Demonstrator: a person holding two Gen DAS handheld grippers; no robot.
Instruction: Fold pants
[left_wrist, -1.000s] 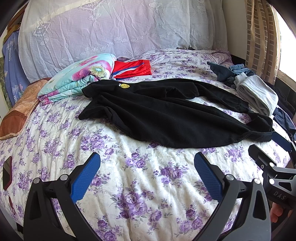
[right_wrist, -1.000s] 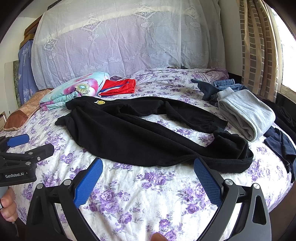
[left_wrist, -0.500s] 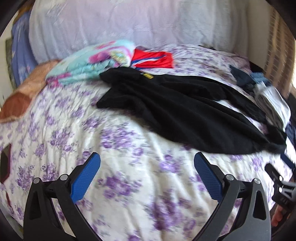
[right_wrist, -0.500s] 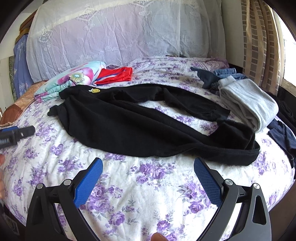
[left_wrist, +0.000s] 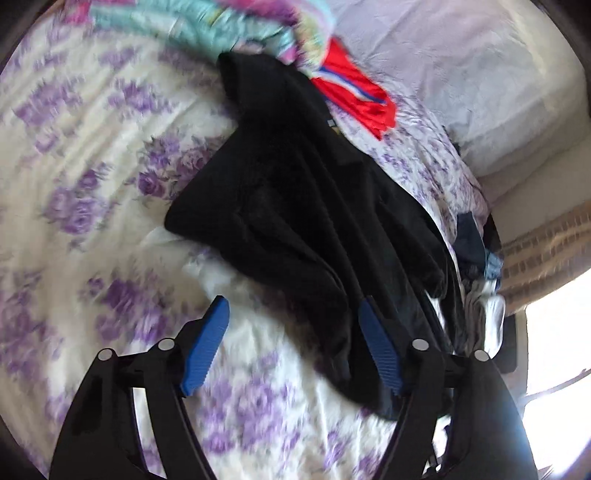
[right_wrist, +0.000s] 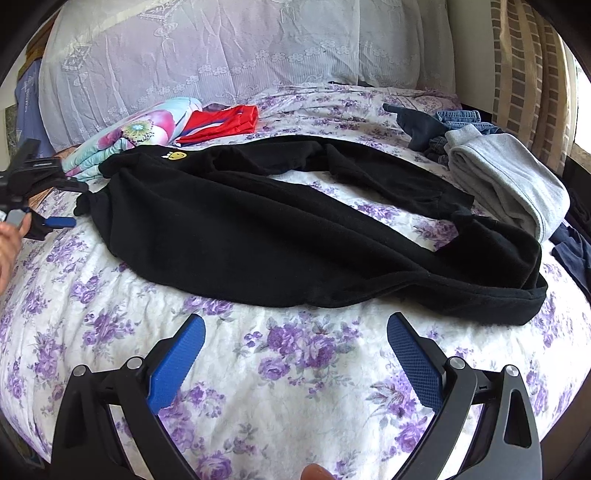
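Black pants with a small yellow smiley patch lie spread across the floral bedspread, waist at the left, legs running right. The left wrist view is tilted and blurred; the pants fill its middle. My left gripper is open, close above the near edge of the pants. It also shows in the right wrist view at the far left, beside the waist end. My right gripper is open and empty, just short of the pants' front edge.
A folded floral quilt and a red garment lie behind the waist. Folded grey pants and dark blue clothes lie at the right. Large pillows stand at the back, a curtain at the right.
My left gripper has swung left and tilted, closing in on the waist end of the pants, with its jaws somewhat narrower. My right gripper has edged slightly closer to the pants.
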